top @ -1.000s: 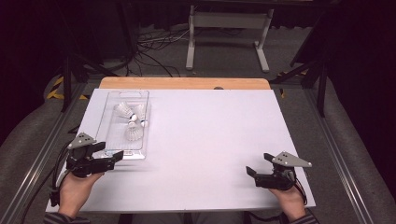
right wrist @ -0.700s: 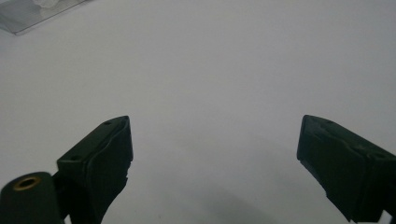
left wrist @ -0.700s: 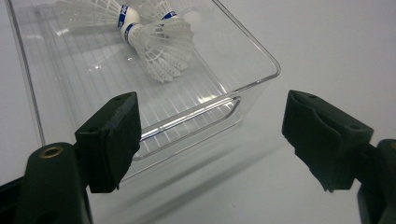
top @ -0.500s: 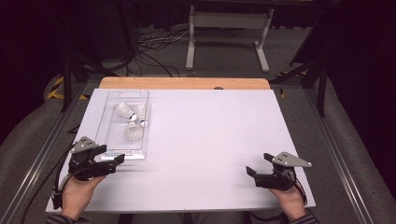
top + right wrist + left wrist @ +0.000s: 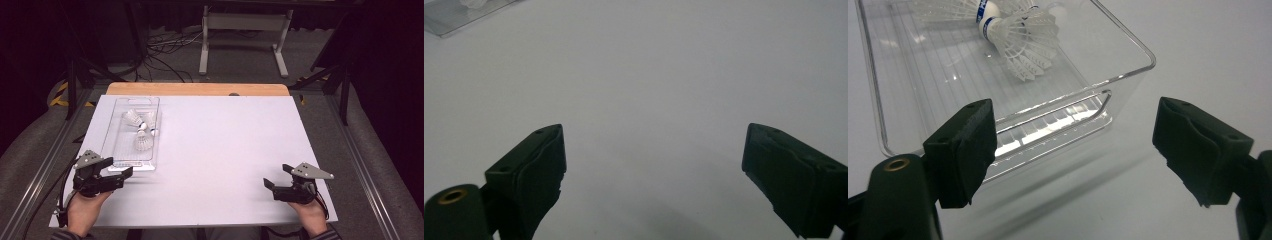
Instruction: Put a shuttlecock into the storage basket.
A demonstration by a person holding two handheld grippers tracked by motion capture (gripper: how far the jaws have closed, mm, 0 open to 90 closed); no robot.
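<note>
Three shuttlecocks (image 5: 141, 128) lie inside clear tray (image 5: 116, 159).

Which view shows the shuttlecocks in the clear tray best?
The left gripper view: the shuttlecocks lie close up in the tray, feathers and blue-banded corks plain. The high view shows the shuttlecocks small but all together. The right gripper view catches just a blurred tray corner.

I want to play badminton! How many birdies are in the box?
3 white feathered shuttlecocks in the clear plastic tray: one far, one middle, one nearest.
</note>
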